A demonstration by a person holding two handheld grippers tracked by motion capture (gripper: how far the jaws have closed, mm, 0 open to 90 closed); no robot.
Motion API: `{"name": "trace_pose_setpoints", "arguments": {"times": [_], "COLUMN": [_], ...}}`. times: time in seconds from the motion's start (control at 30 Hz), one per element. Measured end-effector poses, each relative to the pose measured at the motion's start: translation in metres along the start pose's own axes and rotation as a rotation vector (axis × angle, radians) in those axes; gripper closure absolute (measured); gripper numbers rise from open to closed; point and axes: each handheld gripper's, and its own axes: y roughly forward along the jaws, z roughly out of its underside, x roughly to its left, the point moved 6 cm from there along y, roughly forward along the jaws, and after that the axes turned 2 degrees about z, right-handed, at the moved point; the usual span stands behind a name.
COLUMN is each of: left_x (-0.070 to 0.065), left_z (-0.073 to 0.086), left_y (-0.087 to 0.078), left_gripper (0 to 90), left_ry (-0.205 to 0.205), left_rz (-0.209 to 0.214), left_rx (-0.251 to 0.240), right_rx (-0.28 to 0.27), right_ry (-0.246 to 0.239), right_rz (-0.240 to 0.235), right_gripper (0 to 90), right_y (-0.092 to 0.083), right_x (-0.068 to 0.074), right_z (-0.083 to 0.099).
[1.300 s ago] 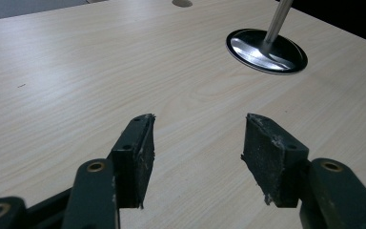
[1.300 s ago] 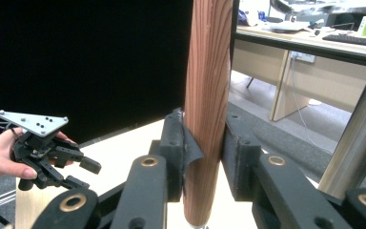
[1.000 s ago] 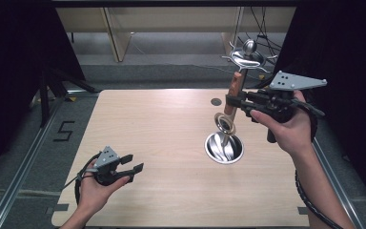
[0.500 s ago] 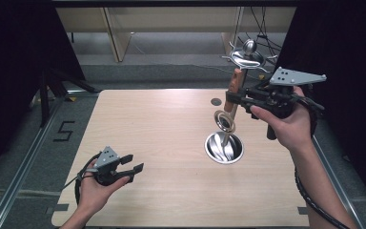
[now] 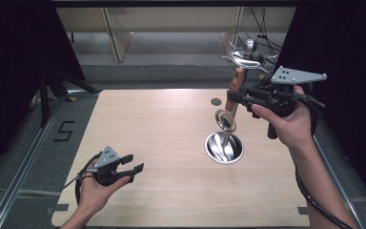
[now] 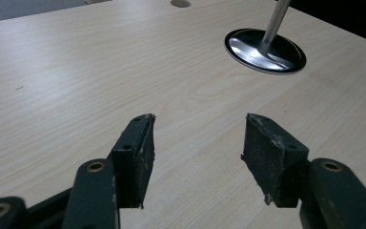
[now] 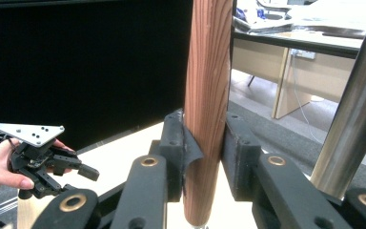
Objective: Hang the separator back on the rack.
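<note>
Your right gripper [image 5: 238, 98] has its fingers pinching the wooden handle [image 7: 207, 95] of a tilted metal stand [image 5: 228, 121]; its long axis runs up and away from the round steel base [image 5: 224, 148] on the counter [image 5: 152, 133]. There is one stand, one base and one ring [image 5: 225, 120] on the shaft. Your left gripper [image 5: 131, 169] rests low at the near left with fingers spread and empty, well apart from the base, so your right hand is nearer.

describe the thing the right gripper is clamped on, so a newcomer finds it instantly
Start at the light wooden table and find the shiny round metal base on its right half. Above it, the right gripper clamps a reddish-brown wooden handle, held roughly upright with a metal ring below it. It is the sole wood-grained piece among bare metal parts.
</note>
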Motion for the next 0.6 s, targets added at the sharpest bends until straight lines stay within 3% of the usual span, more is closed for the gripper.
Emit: {"name": "trace_pose_setpoints", "arguments": {"times": [0.6], "left_x": [0.0005], "left_z": [-0.0002], "left_y": [-0.0003], "left_gripper": [43.3], "left_ry": [0.004], "left_rz": [-0.004], "left_rx": [0.001], "right_rx": [0.012], "right_ry": [0.000], "right_rz": [-0.003], "right_gripper": [73.3], "right_y": [0.0058], "right_x": [-0.0010], "right_z": [-0.0013]}}
